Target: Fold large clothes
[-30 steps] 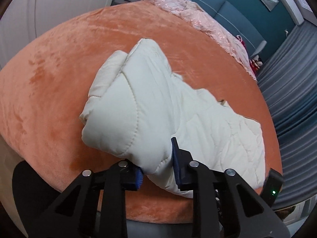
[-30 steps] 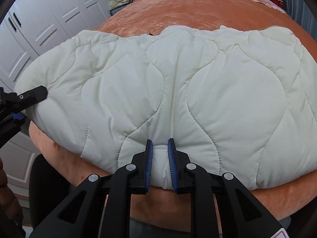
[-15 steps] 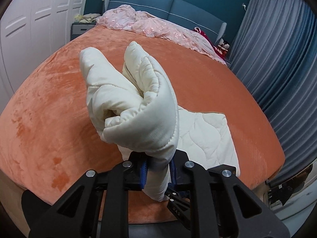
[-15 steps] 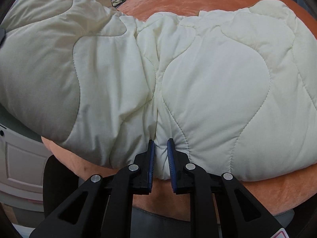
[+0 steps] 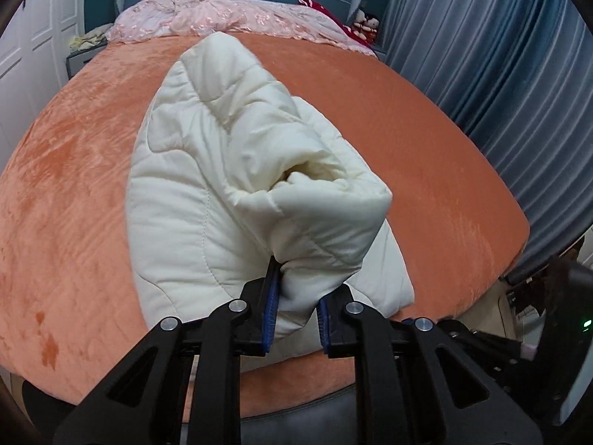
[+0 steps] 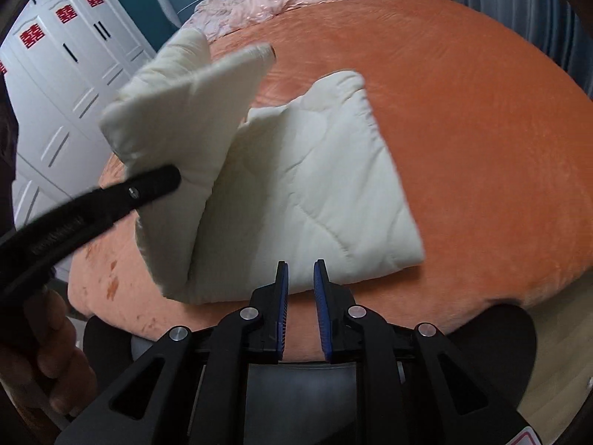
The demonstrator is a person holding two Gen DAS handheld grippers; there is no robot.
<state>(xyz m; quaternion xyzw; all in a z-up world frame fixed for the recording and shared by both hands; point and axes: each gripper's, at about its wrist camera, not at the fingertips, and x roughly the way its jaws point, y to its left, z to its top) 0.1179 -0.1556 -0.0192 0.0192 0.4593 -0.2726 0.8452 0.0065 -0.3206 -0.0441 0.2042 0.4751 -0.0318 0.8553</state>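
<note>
The left gripper (image 5: pixel 294 302) is clamped on a thick bunched corner of the cream quilted garment (image 5: pixel 237 185), and that corner stands raised above the orange bed cover (image 5: pixel 426 137), well ahead of the pads; I judge it is held high so the lifted part can be carried over the rest and laid down as a fold. From the right wrist view the raised flap (image 6: pixel 185 100) hangs up and to the left of the right gripper (image 6: pixel 300 298), while the flat part of the garment (image 6: pixel 315 185) lies on the bed just ahead of its fingertips. The right gripper holds nothing: its jaws stand a narrow gap apart with only bed cover and the garment's near edge showing between them, probably free so it can steady or smooth the lower layer. How many layers sit between the left pads is hidden by the bunching. The flap is motion-blurred, its far edge unclear. A hand (image 6: pixel 48 337) at the lower left is cut off by the frame, and sleeves or collar cannot be made out
</note>
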